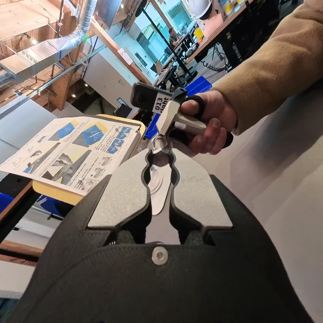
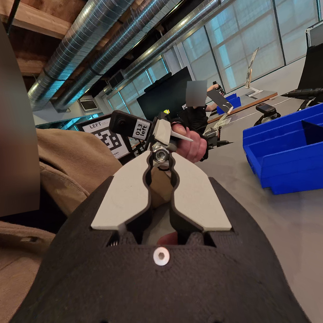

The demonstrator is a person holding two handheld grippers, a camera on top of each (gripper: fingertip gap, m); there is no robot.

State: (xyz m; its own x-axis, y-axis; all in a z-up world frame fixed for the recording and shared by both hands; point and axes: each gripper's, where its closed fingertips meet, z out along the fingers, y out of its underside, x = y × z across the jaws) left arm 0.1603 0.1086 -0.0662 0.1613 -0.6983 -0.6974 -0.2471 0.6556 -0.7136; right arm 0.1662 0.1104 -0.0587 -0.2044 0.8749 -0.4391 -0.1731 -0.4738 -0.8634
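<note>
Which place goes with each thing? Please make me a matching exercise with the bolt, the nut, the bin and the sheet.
Things:
1. bolt
2. nut
3. bin
4. sheet

Places:
a. on the table, blue
b. gripped by the left gripper
c. lying on a board
d. gripped by the right gripper

Pairs: 1-b, 2-d, 3-a, 4-c

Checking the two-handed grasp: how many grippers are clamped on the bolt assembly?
2. The left gripper is shut on the bolt head, seen in its own view; the right gripper is shut on the nut at the threaded end. Nothing hides either grip.
</note>
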